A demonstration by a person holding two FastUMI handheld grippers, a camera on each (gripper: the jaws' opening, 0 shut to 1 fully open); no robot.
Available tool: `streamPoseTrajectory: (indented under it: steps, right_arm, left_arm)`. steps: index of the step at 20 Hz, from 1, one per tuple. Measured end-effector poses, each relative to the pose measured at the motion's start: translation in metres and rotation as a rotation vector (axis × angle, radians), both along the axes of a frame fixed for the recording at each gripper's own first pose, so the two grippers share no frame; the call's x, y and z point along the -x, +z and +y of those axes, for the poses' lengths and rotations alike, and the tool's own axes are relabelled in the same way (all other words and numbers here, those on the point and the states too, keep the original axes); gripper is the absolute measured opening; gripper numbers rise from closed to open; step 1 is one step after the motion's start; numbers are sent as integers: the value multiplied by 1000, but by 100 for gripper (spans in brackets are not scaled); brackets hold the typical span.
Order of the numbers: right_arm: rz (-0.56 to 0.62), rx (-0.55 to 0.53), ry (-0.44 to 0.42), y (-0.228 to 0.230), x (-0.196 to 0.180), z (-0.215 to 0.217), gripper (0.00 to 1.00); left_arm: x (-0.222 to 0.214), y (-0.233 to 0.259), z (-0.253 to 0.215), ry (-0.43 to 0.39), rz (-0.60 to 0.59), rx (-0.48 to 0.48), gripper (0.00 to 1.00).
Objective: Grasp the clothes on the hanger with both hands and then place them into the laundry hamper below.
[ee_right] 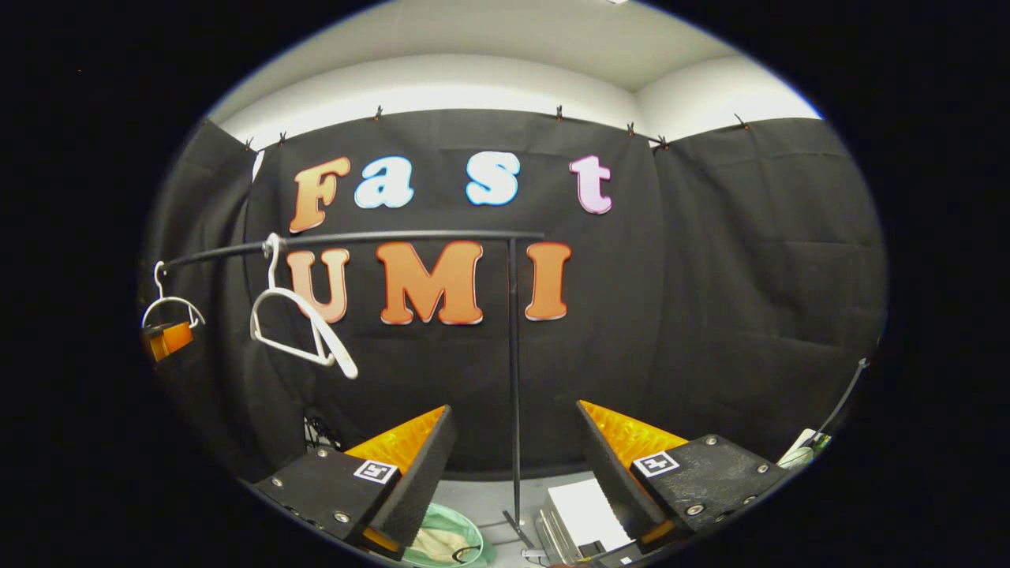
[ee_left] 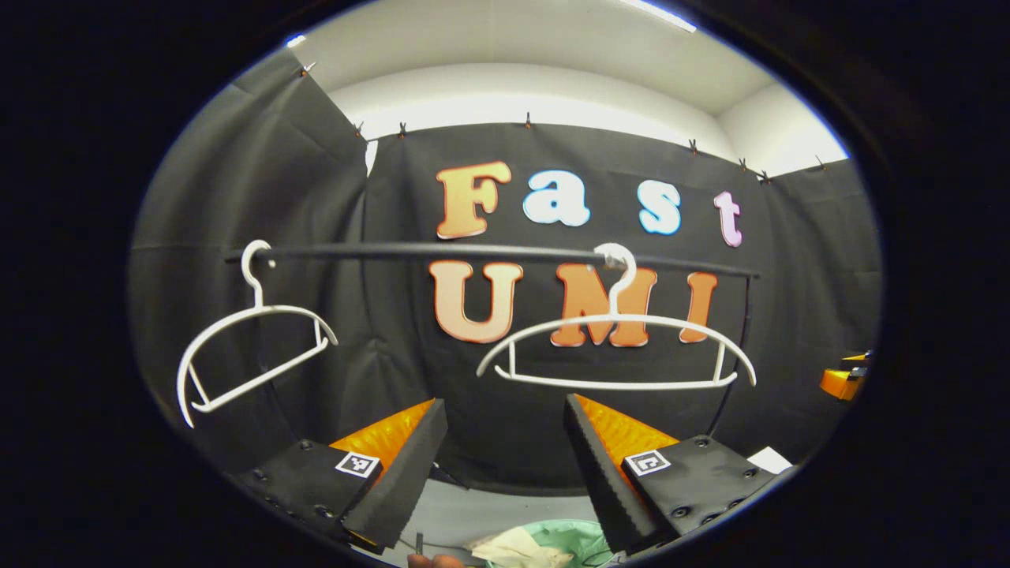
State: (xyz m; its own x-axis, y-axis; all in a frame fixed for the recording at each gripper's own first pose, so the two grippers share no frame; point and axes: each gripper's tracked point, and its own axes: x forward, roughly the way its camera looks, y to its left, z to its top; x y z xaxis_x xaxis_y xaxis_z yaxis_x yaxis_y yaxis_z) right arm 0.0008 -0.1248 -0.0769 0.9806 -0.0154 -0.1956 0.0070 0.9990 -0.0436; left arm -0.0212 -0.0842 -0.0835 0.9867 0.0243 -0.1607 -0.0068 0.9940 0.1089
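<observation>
White hangers [ee_left: 615, 347] [ee_left: 245, 347] bare on black rail [ee_left: 473, 252]; pale clothes [ee_left: 521, 546] in green hamper [ee_left: 580, 536] on floor below; left hand-held gripper [ee_left: 505, 442] released, nothing between fingers; right hand-held gripper [ee_right: 517, 446] likewise released.

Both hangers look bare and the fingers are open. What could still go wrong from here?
1. The cloth lies at the hamper rim in the left gripper view; part of it may hang over the edge and could slide out.
2. Both hangers hang loose on the rail, one tilted; a bump on withdrawal could knock one off.
3. The rail's post stands between the right gripper fingers; moving forward would likely hit it.
</observation>
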Motion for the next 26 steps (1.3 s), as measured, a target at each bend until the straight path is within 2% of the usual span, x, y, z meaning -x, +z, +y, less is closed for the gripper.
streamPoseTrajectory:
  steps: [1, 2, 4, 5, 6, 7, 8, 9, 10, 13, 14, 15, 16, 17, 20, 21, 22, 23, 26]
  right_arm:
    - [-25, -2, 6, 11, -2, -1, 93]
    - [-45, -4, 16, 21, -4, -1, 100]
    - [-78, -9, 24, 39, -5, -3, 100]
    - [-94, -15, 28, 47, -3, -5, 93]
    - [-109, -25, 34, 55, -3, -4, 93]
    - [-106, -42, 41, 58, -1, -3, 100]
    - [-102, -60, 41, 58, -2, -4, 100]
    - [-112, -66, 39, 62, -1, -7, 100]
    - [-124, -60, 38, 69, -1, -11, 92]
    - [-144, 25, 13, 74, 5, -25, 92]
    - [-148, 56, 18, 75, 8, -23, 92]
    - [-149, 72, 22, 76, 11, -23, 93]
    - [-150, 74, 27, 76, 13, -22, 100]
    - [-155, 66, 38, 78, 15, -20, 92]
    - [-166, 40, 58, 80, 18, -17, 92]
    - [-166, 45, 58, 79, 19, -18, 100]
    - [-165, 53, 55, 78, 18, -20, 92]
    - [-166, 59, 53, 78, 19, -20, 100]
    - [-174, 56, 60, 80, 21, -15, 100]
  left_arm:
    - [3, 14, 3, 6, -23, 3, 94]
    - [4, 25, 5, 12, -41, 7, 94]
    - [7, 46, 10, 21, -75, 15, 94]
    - [9, 56, 10, 26, -93, 18, 94]
    - [11, 64, 12, 32, -108, 20, 94]
    - [12, 70, 13, 37, -123, 20, 94]
    - [15, 74, 13, 39, -133, 20, 94]
    - [17, 76, 11, 37, -140, 24, 94]
    - [18, 77, 8, 29, -143, 30, 94]
    - [18, 73, 4, 19, -131, 49, 99]
    - [17, 72, 3, 20, -130, 55, 94]
    - [16, 70, 3, 22, -130, 66, 94]
    - [16, 68, 2, 24, -125, 79, 94]
    - [17, 66, 2, 25, -121, 91, 94]
    - [18, 67, 2, 26, -118, 87, 94]
    - [19, 69, 1, 27, -123, 78, 94]
    - [19, 71, 0, 25, -127, 69, 94]
    - [19, 72, 0, 24, -128, 59, 94]
    - [18, 74, -1, 21, -134, 52, 94]
